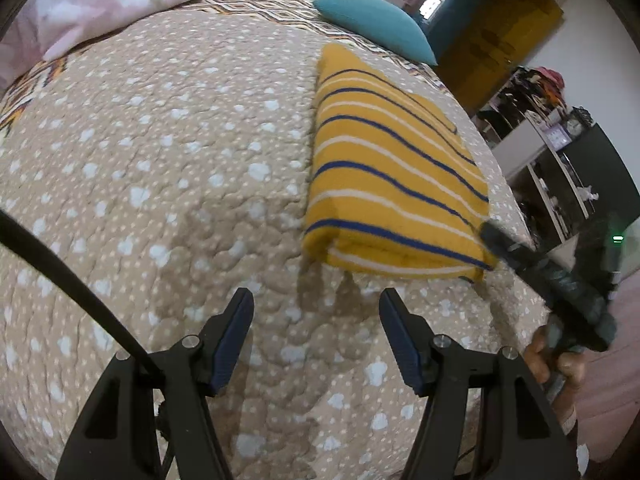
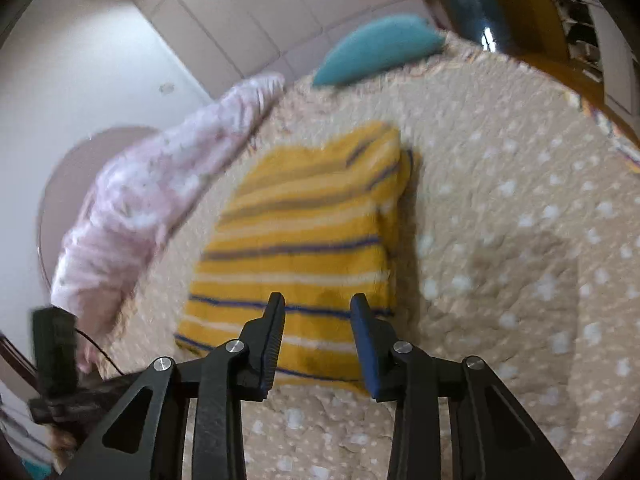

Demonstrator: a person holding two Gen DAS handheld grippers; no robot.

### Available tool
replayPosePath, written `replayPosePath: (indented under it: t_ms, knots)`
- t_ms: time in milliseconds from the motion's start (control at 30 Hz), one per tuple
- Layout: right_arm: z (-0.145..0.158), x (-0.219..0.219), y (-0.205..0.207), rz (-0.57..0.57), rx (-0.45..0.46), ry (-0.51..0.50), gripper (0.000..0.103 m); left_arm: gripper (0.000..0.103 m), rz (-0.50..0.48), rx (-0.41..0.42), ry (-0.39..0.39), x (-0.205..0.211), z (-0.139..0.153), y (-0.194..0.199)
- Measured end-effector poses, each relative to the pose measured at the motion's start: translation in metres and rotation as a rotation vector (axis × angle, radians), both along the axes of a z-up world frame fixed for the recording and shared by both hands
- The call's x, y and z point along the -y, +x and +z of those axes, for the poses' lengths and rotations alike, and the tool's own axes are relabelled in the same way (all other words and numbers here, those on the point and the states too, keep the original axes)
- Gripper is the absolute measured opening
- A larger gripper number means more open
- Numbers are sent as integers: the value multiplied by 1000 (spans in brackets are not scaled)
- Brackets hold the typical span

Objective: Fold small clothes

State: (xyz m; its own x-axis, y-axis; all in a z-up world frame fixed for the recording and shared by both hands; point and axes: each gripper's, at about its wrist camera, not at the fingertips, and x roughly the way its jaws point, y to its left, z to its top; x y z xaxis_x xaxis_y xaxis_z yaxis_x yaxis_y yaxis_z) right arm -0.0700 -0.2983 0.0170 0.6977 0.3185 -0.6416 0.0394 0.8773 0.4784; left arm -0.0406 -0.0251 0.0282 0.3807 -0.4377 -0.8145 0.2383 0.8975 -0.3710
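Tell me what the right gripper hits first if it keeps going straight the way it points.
Most likely the folded yellow striped garment lying on the quilt; the right gripper, jaws open and empty, aims at its near edge, though depth is uncertain.

Quilted bed, cluttered shelves

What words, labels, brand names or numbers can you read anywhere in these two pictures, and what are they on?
None can be read.
The folded yellow garment with blue and white stripes shows no tag or print.
The beige dotted quilt and teal cushion carry patterns or plain colour only.
Items on the cluttered shelves are too small and blurred to read.
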Motion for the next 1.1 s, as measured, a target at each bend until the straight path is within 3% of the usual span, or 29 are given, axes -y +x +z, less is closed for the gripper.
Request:
replayPosePath:
  t_ms: [67,133,367,533,633,867,1000,1100]
  knots:
    - [-15,-4,5,-21,-71,-119,32,64,4,12,9,-1,3,-4]
    - [-16,1,-3,-76,-82,-196,38,64,5,31,1,-5,6,-4]
    - [4,18,-33,-125,-4,-150,44,64,30,103,28,11,19,34]
    - [-23,24,-31,-158,-40,-92,48,66,42,67,189,26,-11,60]
    - [-29,23,-34,-169,-12,-58,49,73,49,92,200,25,-15,57]
    - [-19,25,-44,-199,-11,-40,52,74,81,72,152,3,-16,47]
    - [3,19,-51,-178,27,-68,52,74,125,66,166,-14,-25,39]
    - [22,9,-48,-144,61,-76,53,74,114,109,181,-16,-24,30]
